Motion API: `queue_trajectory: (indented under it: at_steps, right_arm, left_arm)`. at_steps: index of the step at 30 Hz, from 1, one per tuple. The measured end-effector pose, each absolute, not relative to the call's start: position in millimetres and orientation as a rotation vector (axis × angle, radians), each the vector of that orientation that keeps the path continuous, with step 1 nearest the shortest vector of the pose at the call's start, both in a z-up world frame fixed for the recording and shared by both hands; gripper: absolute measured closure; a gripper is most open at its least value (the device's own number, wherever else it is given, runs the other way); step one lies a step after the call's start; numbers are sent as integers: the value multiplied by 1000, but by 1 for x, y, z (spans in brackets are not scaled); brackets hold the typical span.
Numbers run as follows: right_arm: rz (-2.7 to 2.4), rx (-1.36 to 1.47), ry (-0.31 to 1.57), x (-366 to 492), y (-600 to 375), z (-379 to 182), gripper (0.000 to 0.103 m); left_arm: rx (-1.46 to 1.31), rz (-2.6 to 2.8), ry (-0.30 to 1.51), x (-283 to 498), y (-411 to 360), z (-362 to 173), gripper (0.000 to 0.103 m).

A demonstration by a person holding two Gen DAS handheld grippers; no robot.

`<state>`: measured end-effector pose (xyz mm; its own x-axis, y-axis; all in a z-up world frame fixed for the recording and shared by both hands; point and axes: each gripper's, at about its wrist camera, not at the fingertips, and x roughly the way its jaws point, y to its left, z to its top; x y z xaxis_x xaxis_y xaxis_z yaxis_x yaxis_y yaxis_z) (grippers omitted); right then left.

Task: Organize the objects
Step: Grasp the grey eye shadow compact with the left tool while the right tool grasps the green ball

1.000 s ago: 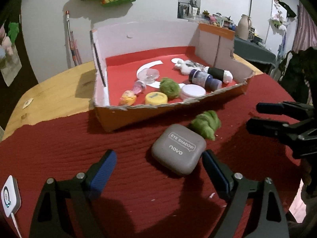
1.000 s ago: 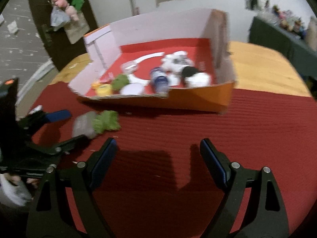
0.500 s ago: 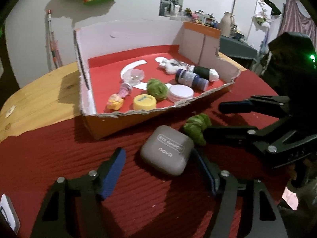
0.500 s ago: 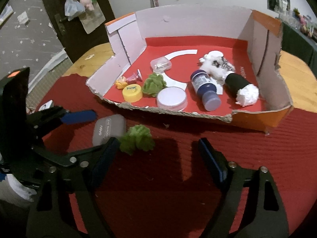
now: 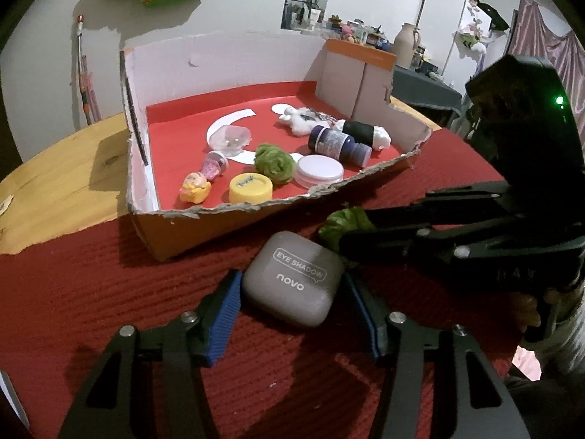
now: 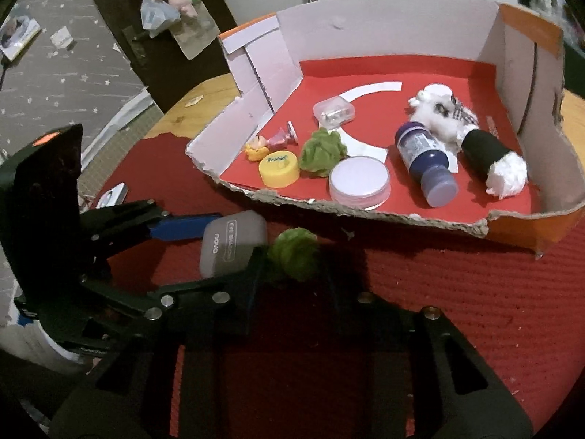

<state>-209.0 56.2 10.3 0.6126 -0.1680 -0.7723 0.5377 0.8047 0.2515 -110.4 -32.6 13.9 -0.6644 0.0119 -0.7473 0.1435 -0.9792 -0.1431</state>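
Compared with a second earlier, both hand-held grippers had closed in on their targets. The left hand-held gripper (image 5: pixel 292 314), formerly spread wide with the case lying ahead of it, had been narrowing its jaws, and the case (image 5: pixel 294 280) now sat between the blue pads (image 5: pixel 223 320), which touched or nearly touched its two sides; whether they pressed could not be told. The right hand-held gripper (image 6: pixel 292 274), earlier spread over bare cloth, had been closing and now pinched the green pompom (image 6: pixel 294 254) between its fingertips.

The case was a grey, rounded square with "EYE SHADOW" and "novo" printed in white on its lid, lying flat on the red cloth (image 5: pixel 91 292) that covered the table. The pompom was a small, fuzzy, yellow-green ball.

Both things lay just outside the torn front wall of the box (image 5: pixel 219 216), touching or almost touching each other, the pompom on the box side of the case. The right hand-held gripper reached across from the right in the left wrist view, its fingertips beside the far right corner of the case.

Inside the box lay a second green pompom (image 5: pixel 274 161), a yellow cap (image 5: pixel 250 187), a white lid (image 5: pixel 320 170) and a blue bottle (image 5: pixel 338 142).
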Motion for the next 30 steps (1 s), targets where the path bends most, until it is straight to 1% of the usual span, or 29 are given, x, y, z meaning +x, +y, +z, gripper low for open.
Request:
queue_trajectory:
  at_steps: [12, 30]
  right_arm:
    - [-442, 481, 759, -236, 64, 33, 80]
    - [-445, 498, 747, -247, 69, 29, 80]
  left_arm:
    - [1161, -2811, 285, -95, -23, 37, 48]
    - [1171, -2795, 302, -92, -21, 37, 49]
